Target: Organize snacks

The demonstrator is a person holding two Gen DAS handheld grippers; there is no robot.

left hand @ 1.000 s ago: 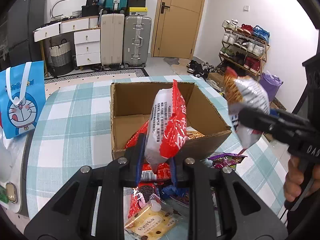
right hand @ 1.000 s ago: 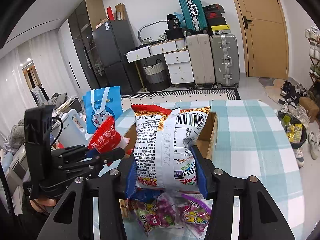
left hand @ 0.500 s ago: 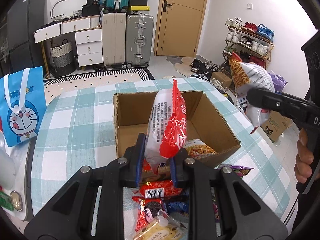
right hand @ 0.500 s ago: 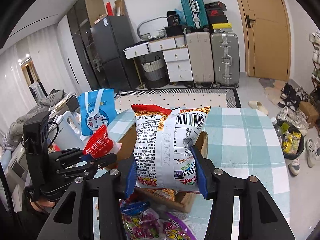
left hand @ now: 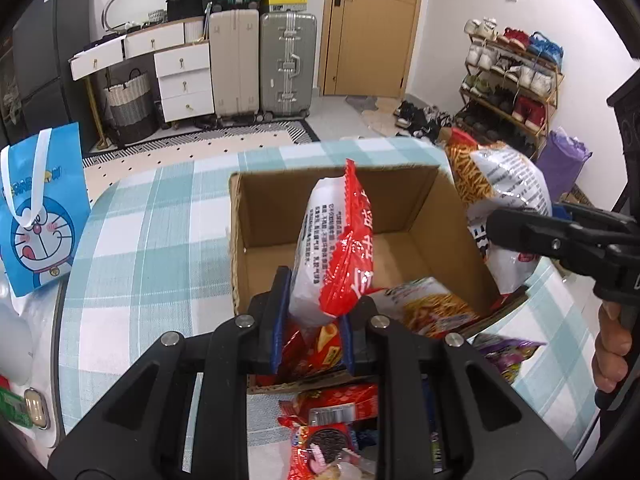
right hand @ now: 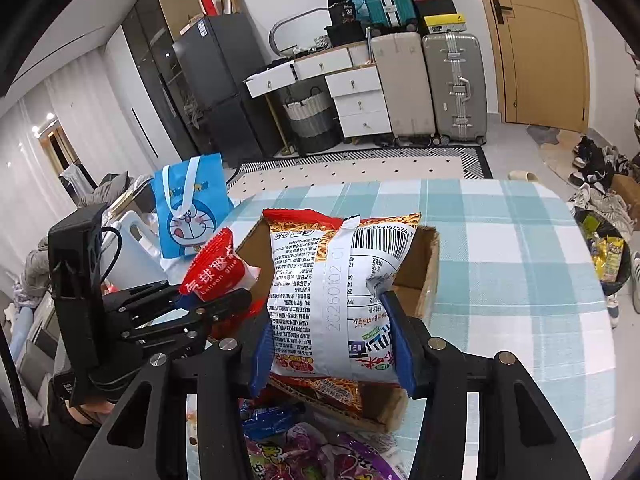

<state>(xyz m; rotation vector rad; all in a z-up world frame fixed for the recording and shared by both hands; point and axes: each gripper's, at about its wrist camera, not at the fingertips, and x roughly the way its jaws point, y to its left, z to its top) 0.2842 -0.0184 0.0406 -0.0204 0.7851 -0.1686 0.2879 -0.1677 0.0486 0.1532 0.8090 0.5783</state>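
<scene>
Two packets are hanging over the open brown cardboard box: the left gripper is clamping a red-and-white snack pouch, the right gripper a white noodle-print bag. Lower each inside the walls before releasing, avoiding the packets already inside.
</scene>
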